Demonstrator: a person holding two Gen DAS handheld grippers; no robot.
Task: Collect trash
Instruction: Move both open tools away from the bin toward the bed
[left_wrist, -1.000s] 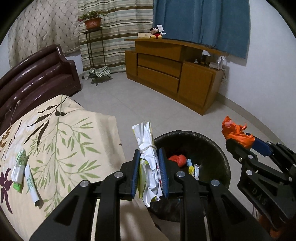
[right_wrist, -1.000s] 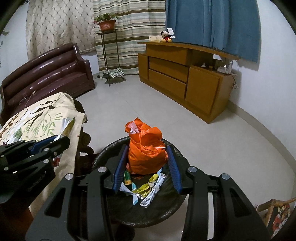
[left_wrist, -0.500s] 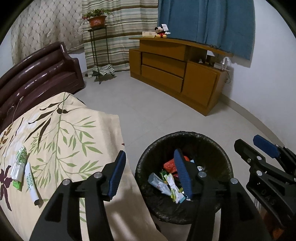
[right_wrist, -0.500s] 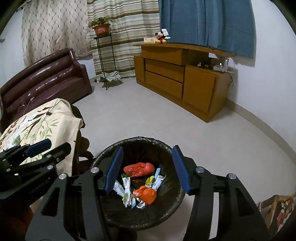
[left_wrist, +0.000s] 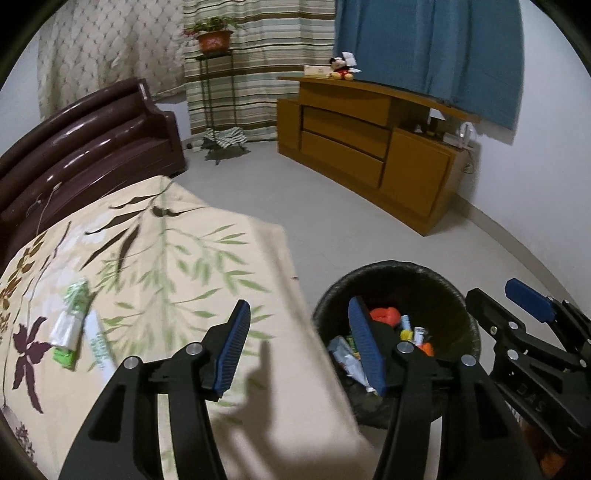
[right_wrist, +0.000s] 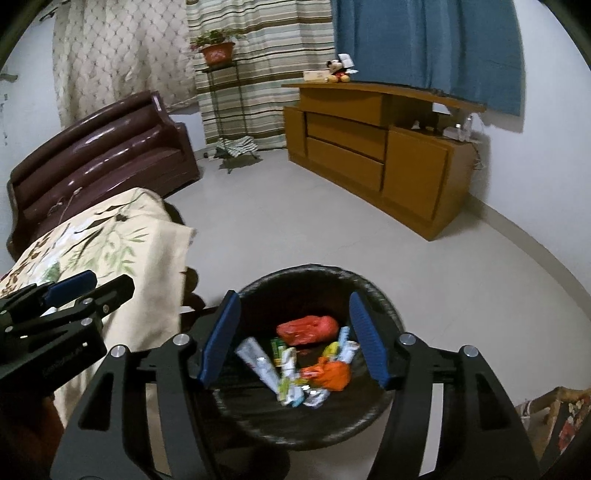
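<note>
Hovering: both jaws released, right widening | leaf-print cloth (left_wrist: 177, 258) | bin (right_wrist: 373, 288) on pale floor (right_wrist: 332, 229)

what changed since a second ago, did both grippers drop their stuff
Yes. The left gripper let go of the crumpled white paper and the right gripper let go of the orange bag; both now lie in the black bin. The right jaws are opening, nothing between them. The left view has swung toward the tablecloth. The two wrappers there have not moved.
</note>
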